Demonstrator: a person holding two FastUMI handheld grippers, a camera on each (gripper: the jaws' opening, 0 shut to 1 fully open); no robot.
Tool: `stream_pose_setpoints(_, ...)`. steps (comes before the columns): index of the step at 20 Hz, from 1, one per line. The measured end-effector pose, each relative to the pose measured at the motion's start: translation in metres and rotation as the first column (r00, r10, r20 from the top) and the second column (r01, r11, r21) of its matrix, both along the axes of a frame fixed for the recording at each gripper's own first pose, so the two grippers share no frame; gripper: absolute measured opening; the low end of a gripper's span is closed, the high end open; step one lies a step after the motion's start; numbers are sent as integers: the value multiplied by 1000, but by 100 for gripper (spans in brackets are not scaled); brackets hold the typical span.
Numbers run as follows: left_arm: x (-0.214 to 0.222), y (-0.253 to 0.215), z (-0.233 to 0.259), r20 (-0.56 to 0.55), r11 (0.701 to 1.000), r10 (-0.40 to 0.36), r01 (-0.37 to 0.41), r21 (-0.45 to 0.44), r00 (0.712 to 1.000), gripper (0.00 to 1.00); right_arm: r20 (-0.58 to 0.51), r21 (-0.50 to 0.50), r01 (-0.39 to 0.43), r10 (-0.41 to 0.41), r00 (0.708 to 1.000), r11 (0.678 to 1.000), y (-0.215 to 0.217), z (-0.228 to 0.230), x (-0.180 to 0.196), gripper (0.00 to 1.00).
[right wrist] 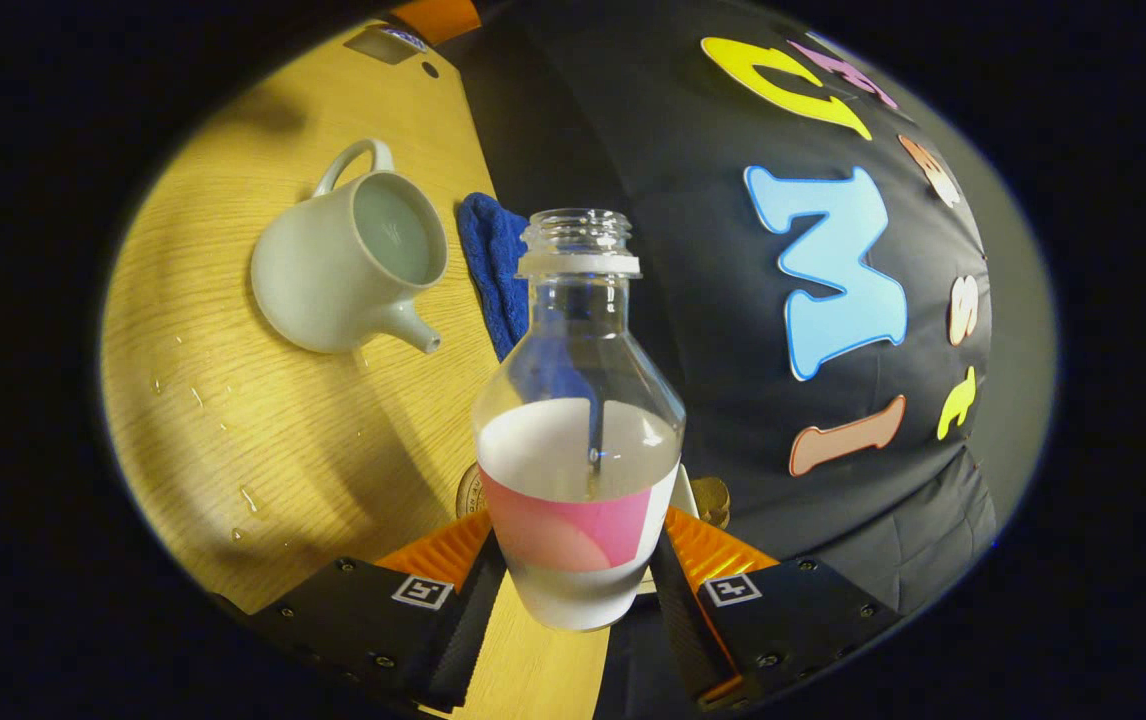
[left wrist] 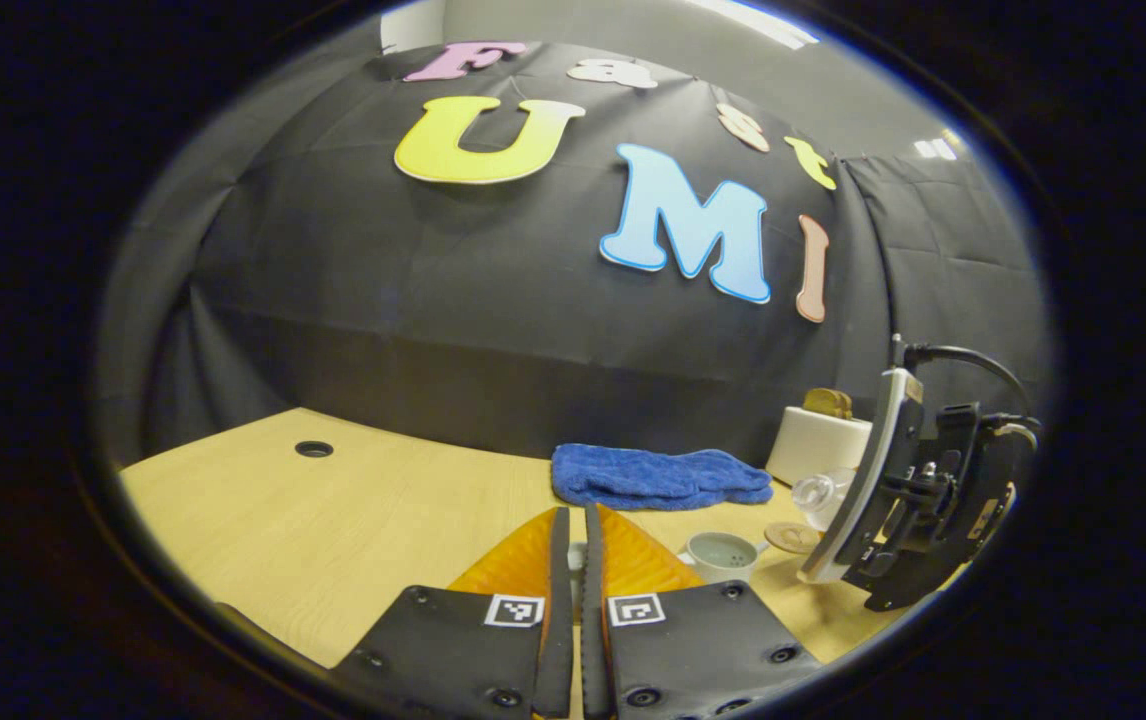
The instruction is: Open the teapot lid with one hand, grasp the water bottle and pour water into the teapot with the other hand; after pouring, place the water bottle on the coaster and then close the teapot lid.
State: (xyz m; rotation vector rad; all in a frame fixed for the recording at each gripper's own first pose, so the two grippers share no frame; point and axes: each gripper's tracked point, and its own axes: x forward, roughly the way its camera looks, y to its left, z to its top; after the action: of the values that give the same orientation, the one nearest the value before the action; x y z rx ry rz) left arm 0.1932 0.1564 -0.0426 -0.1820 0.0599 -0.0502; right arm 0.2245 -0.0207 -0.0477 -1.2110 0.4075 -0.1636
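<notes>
Right gripper view: right gripper clamped on uncapped water bottle, part full. Lidless teapot on table beside blue cloth; droplets near spout. Left gripper view: left gripper fingers nearly together; whether anything held, cannot tell. Coaster just beside teapot.

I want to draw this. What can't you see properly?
- What the left gripper holds, if anything: left gripper view, its own fingers hide it.
- Teapot: same view, those fingers cover its left side.
- Coaster: right gripper view, mostly behind the bottle.
</notes>
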Motion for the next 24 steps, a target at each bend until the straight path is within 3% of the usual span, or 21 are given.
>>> stream_pose_setpoints(10, 1, 5, -4, 1, 1000, 11, -11, -4, 1000, 9, -21, -273, -78, 75, 997, 959, 6, 15, 23, 76)
stream_pose_setpoints(24, 3, 9, -5, 7, 1000, 19, -19, -15, 1000, 11, -59, -565, -158, 150, 987, 810, 15, 51, 40, 76)
